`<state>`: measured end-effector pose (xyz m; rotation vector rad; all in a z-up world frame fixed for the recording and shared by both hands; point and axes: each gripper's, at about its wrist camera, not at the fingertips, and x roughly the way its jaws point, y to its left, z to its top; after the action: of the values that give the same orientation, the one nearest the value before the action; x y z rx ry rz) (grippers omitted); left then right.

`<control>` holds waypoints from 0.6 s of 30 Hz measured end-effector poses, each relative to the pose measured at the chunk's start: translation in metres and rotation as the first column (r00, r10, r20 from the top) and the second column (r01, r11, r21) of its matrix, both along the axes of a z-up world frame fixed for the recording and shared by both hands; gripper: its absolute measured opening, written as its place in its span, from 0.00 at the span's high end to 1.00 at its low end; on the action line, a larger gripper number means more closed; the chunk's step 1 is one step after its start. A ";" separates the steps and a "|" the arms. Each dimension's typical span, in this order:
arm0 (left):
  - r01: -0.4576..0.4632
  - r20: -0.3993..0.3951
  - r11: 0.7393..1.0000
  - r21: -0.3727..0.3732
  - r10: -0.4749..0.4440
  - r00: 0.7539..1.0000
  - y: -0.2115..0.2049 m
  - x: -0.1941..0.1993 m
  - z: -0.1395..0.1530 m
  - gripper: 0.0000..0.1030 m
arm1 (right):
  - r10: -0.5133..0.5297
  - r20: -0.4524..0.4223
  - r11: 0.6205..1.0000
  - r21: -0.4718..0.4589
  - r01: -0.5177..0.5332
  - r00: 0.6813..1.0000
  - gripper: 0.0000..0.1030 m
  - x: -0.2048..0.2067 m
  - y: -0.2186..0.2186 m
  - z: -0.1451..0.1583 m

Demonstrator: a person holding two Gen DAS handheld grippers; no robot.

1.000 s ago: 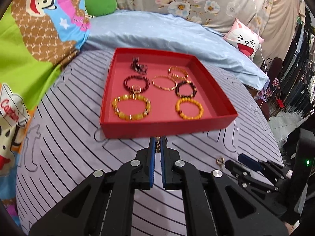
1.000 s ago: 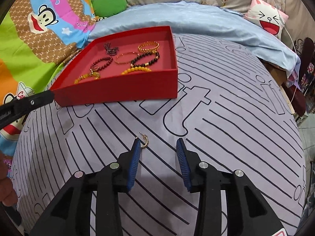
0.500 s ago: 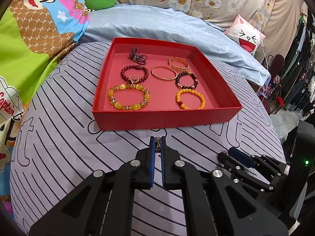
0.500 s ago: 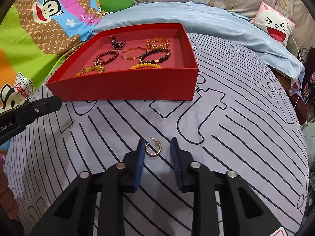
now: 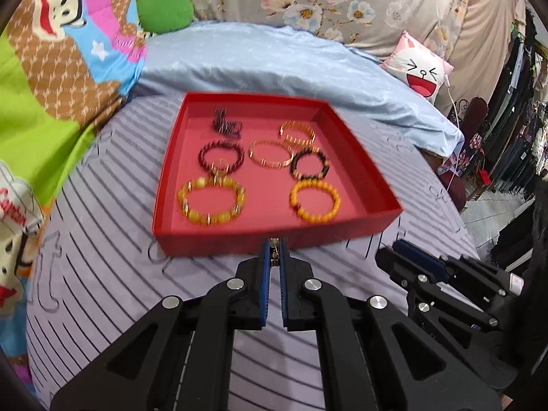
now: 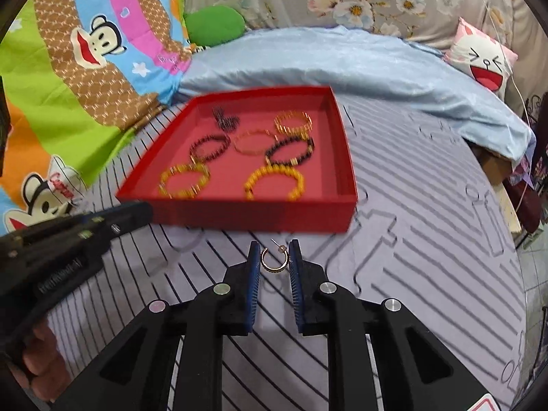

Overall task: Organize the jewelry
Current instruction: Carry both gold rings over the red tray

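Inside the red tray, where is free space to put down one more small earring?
The flat red cardboard tray is bare along its right wall, beside the orange bead bracelet, and at the far-right corner. The left and middle are crowded with bracelets.

1. One red tray (image 5: 274, 239) sits on the striped cover.
2. Six bracelets lie in it: two amber-yellow beaded ones (image 5: 211, 200) (image 5: 315, 201), two dark beaded ones (image 5: 222, 156) (image 5: 310, 163), one thin gold bangle (image 5: 270, 153) and one wider gold band (image 5: 297, 132).
3. One dark bundled piece (image 5: 226, 125) lies at the tray's far end; blur keeps me from telling what it is.
4. One small gold ring-like piece (image 5: 221, 166) rests among the left bracelets, probably an earring.
5. One gold hoop earring (image 6: 274, 260) sits between the right tool's pads.
6. One small metal piece (image 5: 273, 253), possibly another earring, is pinched in the left tool.
7. Two handheld grippers are out: left (image 5: 273, 257), right (image 6: 274, 257).
8. One laughing-face cushion (image 5: 423, 68) and one green pillow (image 5: 167, 10).
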<state>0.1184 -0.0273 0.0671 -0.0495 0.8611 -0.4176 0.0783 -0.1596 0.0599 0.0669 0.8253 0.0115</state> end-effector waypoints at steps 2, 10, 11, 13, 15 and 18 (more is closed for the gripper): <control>0.004 0.028 1.000 0.001 -0.004 1.000 -0.004 0.007 0.010 0.95 | 0.010 0.023 1.000 -0.003 -0.010 1.000 0.85 0.009 0.002 0.011; -0.006 0.081 0.999 0.034 0.004 0.997 -0.018 0.050 0.027 0.95 | 0.016 0.054 1.000 0.006 -0.017 0.998 0.85 0.063 0.001 0.030; -0.005 0.086 0.999 0.039 0.001 0.996 -0.020 0.055 0.028 0.95 | 0.016 0.052 1.000 0.012 -0.017 0.999 0.85 0.068 0.000 0.029; -0.010 0.091 0.999 0.053 0.005 0.996 -0.023 0.067 0.027 0.95 | 0.014 0.046 1.000 0.018 -0.015 0.999 0.85 0.079 -0.002 0.028; -0.013 0.088 0.998 0.059 0.007 0.996 -0.024 0.077 0.026 0.95 | 0.015 0.039 1.000 0.012 -0.015 0.999 0.85 0.091 -0.002 0.024; -0.018 0.078 0.998 0.068 0.013 0.997 -0.027 0.092 0.019 0.95 | 0.012 0.024 1.000 0.017 -0.012 1.000 0.85 0.106 -0.004 0.019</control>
<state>0.2104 -0.0542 0.0865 0.0232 0.7970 -0.3732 0.1843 -0.1634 0.0784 0.0774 0.8020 0.0304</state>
